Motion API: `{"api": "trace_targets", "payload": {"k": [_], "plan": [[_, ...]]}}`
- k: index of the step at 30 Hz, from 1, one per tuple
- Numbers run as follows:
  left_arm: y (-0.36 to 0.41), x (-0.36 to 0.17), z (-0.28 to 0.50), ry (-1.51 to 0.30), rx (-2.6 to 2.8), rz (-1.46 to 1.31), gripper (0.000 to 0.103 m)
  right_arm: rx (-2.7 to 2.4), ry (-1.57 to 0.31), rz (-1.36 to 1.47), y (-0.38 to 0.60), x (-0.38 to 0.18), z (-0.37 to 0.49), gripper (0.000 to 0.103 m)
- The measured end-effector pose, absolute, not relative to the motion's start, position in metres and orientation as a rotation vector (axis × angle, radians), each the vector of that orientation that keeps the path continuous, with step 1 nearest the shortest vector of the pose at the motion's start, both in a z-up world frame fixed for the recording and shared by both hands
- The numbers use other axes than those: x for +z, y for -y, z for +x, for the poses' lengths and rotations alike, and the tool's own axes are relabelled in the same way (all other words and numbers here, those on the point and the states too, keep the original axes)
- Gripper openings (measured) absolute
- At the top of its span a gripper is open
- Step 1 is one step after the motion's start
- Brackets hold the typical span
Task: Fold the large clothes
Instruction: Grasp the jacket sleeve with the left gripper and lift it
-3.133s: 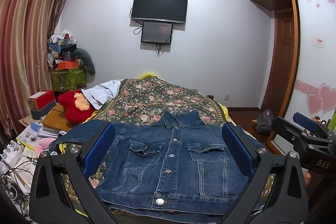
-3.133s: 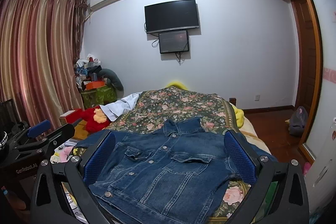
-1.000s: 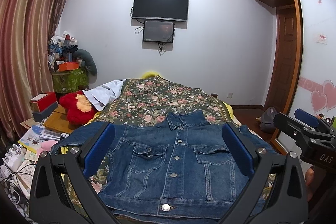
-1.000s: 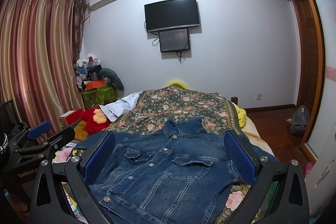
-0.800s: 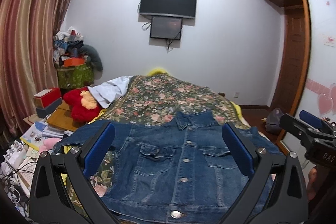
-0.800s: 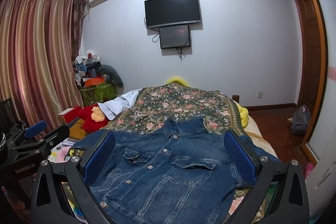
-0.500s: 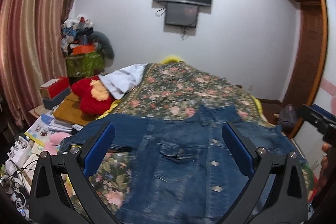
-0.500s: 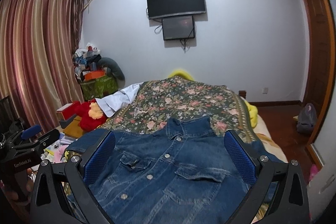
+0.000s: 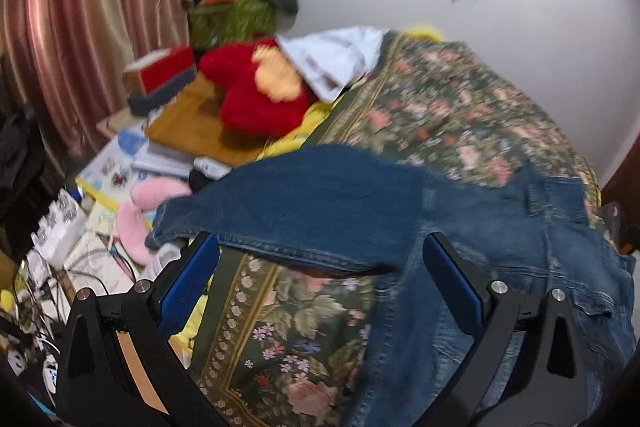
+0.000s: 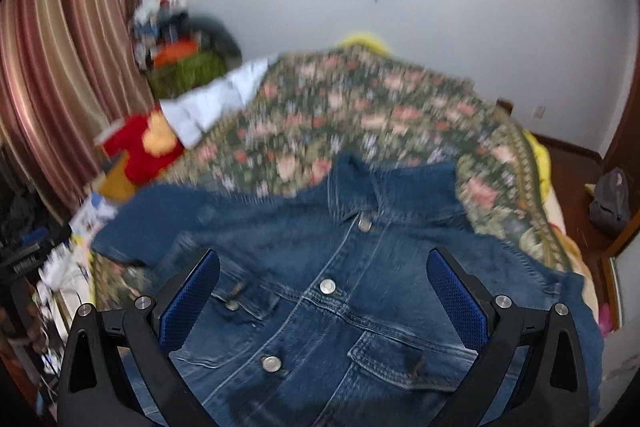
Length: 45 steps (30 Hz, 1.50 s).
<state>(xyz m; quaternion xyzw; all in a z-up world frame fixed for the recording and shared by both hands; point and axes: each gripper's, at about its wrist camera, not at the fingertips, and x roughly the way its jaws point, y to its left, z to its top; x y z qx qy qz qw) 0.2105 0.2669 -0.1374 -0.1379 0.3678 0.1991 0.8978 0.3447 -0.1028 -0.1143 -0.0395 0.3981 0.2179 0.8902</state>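
Observation:
A blue denim jacket (image 10: 360, 291) lies face up and buttoned on a floral bedspread (image 10: 360, 115), collar toward the far wall. Its left sleeve (image 9: 304, 203) stretches out toward the bed's left edge. My left gripper (image 9: 320, 259) is open and empty, low over that sleeve near the armpit. My right gripper (image 10: 324, 267) is open and empty, just above the jacket's chest, with the chest buttons between its fingers. The left gripper also shows at the left edge of the right wrist view (image 10: 24, 259).
A red plush toy (image 9: 260, 95) and a white cloth (image 9: 336, 59) lie at the bed's left side. Books, a pink cushion (image 9: 140, 211) and cables crowd the floor on the left. A striped curtain (image 9: 80, 19) hangs behind. A dark bag (image 10: 608, 203) sits by the wooden door.
Both grippers have dropped lower and closer to the jacket. The left gripper has swung left toward the sleeve; the right has tilted down over the chest. Both stay open.

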Motion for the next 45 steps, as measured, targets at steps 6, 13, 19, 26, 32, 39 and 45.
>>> {"api": "trace_targets", "payload": {"k": [6,13,19,26,32,39,45], "plan": [[-0.308,-0.185,0.23,-0.88,0.379,-0.479,0.094,0.513,-1.048,-0.199,0.06,-0.182,0.387,0.103],[-0.335,-0.226,0.246,-0.949,0.328,-0.706,0.086,0.55,-1.157,-0.385,0.01,-0.234,0.403,0.103],[-0.353,-0.231,0.259,-0.904,0.355,-0.731,0.065,0.552,-1.172,-0.513,-0.014,-0.26,0.408,0.103],[-0.364,-0.222,0.273,-0.896,0.463,-0.586,0.025,0.563,-1.176,-0.586,-0.025,-0.273,0.411,0.103],[-0.333,-0.164,0.281,-0.779,0.492,-0.348,0.012,0.582,-1.188,-0.589,-0.025,-0.268,0.412,0.103],[-0.238,-0.095,0.3,-0.654,0.324,-0.111,0.011,0.574,-1.101,-0.542,0.003,-0.226,0.399,0.103],[-0.188,-0.128,0.319,-0.792,0.14,-0.193,0.011,0.531,-1.054,-0.412,0.06,-0.184,0.397,0.103]]}}
